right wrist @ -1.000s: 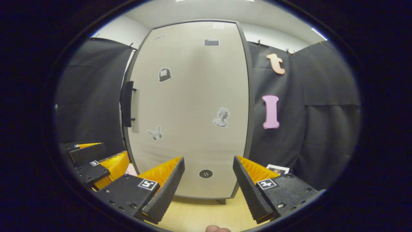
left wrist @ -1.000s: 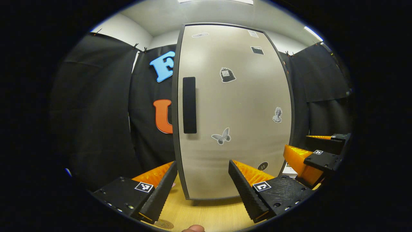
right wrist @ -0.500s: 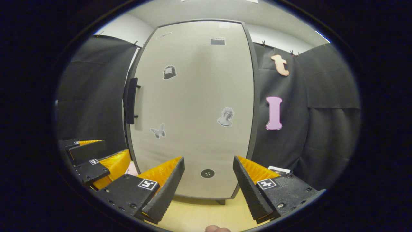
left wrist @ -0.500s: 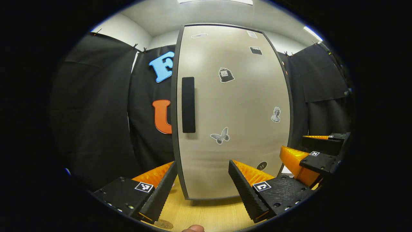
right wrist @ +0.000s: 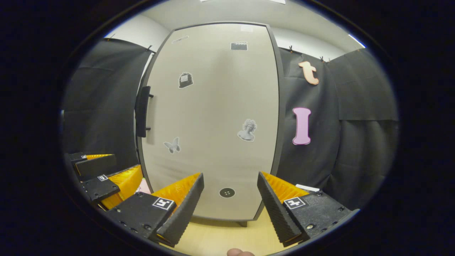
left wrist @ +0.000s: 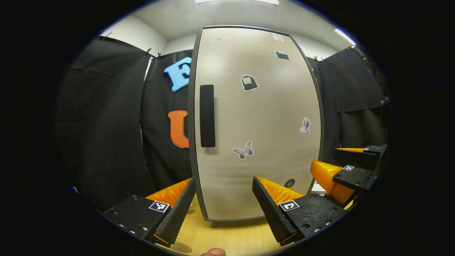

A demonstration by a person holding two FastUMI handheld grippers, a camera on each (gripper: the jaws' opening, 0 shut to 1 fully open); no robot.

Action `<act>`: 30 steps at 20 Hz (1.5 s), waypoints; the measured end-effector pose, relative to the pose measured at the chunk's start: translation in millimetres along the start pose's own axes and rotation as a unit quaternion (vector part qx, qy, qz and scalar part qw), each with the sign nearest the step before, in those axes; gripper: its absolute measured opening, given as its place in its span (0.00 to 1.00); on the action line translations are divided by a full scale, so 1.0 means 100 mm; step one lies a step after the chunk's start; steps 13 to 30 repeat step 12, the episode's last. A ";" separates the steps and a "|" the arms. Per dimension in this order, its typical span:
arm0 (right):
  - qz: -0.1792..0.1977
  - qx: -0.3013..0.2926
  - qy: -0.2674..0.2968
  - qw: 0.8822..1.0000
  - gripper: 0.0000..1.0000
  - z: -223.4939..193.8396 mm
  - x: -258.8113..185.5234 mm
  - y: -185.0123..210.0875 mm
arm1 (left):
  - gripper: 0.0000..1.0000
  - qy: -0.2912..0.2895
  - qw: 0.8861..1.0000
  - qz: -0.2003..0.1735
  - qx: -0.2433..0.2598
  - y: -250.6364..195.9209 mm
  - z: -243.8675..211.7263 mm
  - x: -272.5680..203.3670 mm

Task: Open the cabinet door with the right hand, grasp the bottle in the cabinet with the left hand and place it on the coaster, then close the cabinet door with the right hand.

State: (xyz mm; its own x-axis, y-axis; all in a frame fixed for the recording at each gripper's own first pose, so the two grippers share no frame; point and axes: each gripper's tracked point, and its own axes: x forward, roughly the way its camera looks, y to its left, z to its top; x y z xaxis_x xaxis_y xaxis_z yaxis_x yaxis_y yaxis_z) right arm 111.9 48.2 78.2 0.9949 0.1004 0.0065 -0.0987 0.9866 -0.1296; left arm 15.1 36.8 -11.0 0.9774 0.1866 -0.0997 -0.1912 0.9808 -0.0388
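Black cloth hangs behind a pale wooden surface (left wrist: 227,238) where the cabinet (left wrist: 256,121) stands, its door (right wrist: 213,124) closed with a dark handle (left wrist: 207,116) on its left edge. Left tool (left wrist: 224,204) and right tool (right wrist: 230,202) both hover before it, wide open, holding nothing

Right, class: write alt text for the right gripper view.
A closed tall beige cabinet door with a black vertical handle faces the open right hand-held gripper. The left hand-held gripper sits at lower left, above a light wooden tabletop.
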 end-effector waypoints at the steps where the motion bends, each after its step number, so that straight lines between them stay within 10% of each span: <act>1: 0.000 0.000 0.000 1.000 0.96 0.01 0.01 0.00 | 0.96 0.000 1.000 0.000 0.000 0.00 0.00 0.00; 30: -0.004 -0.001 0.001 1.000 0.96 -0.01 0.00 0.04 | 0.96 -0.001 1.000 -0.001 -0.003 0.06 -0.01 0.01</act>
